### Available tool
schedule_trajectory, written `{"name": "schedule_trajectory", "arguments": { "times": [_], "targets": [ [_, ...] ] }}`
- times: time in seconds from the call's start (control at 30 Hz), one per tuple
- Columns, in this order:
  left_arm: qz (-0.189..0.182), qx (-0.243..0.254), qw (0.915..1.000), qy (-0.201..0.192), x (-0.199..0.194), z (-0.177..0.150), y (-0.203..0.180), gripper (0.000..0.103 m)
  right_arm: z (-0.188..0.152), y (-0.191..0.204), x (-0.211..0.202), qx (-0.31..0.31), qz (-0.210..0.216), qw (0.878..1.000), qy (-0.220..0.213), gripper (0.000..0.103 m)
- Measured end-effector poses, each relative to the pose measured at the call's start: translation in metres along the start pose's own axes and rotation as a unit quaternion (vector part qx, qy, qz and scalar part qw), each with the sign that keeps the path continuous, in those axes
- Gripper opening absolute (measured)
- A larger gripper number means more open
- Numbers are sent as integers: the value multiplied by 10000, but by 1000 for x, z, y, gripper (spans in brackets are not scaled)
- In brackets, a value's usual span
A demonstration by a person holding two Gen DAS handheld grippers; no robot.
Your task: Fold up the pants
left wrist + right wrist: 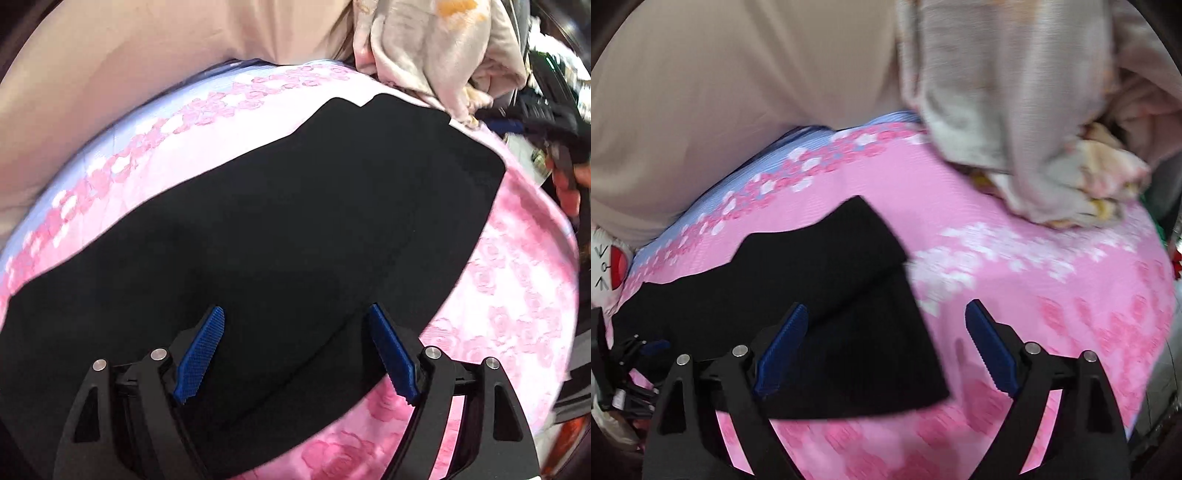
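Both grippers are hovering with their jaws spread wide and nothing pinched between them. Left gripper (295, 354) is hanging over the black pants (280, 221), its blue pads (201, 354) standing apart above the dark cloth, not pressing on it. Those pants are lying flat on the pink flowered bedsheet (517, 295), stretching across most of the left wrist view, with one end toward the upper right. Over there a hand (569, 184) is gripping the other tool's dark handle at the frame's edge. Right gripper (886, 350) is sitting open at the pants' end (827, 317), one pad (781, 350) over the black cloth, the other over the bare pink sheet (1052, 332). In the right wrist view the pants are showing a folded layer running diagonally on top. Just beyond, a heap of pale crumpled laundry (1015, 129) is resting on the sheet, apart from the pants, and a beige pillow (720, 110) is filling the far left.
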State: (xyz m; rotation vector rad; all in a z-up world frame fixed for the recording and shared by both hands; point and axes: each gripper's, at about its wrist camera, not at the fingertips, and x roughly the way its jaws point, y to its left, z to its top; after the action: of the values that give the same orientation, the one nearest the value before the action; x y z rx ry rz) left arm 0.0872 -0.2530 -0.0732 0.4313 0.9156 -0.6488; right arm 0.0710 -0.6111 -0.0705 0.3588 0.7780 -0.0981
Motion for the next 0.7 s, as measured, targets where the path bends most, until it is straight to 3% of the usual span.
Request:
{"name": "schedule_trajectory", "arguments": {
  "times": [0.13, 0.17, 0.27, 0.3, 0.33, 0.47, 0.53, 0.63, 0.7],
  "targets": [
    [237, 192, 9992, -243, 7, 2, -14, 77, 13, -2, 36, 410, -198, 9983, 357, 71],
    [164, 131, 9995, -244, 7, 2, -12, 74, 15, -7, 48, 585, -276, 9968, 479, 57],
    [262, 126, 9990, -332, 8, 6, -9, 39, 22, 1, 51, 535, -382, 9972, 352, 17],
    [349, 176, 9986, -355, 9, 7, -8, 19, 25, 6, 42, 516, -372, 9978, 194, 14],
    [412, 224, 9983, -358, 9, 9, -8, 9, 28, 12, 29, 449, -238, 9987, 19, 12],
    [-18, -29, 9995, -319, -13, 18, 8, 8, 36, 40, -51, 208, 36, 9965, -810, 12],
    [-224, -76, 9988, -440, -33, 15, 9, 9, 26, 41, -71, 220, 7, 9960, -868, 12],
    [-637, -221, 9971, -341, -45, 1, 9, 18, -13, 17, -64, 292, -337, 9975, -547, 12],
    [-752, -164, 9970, -56, -29, -10, -2, 25, -43, -13, -29, 609, -474, 9970, 0, 13]
  ]
}}
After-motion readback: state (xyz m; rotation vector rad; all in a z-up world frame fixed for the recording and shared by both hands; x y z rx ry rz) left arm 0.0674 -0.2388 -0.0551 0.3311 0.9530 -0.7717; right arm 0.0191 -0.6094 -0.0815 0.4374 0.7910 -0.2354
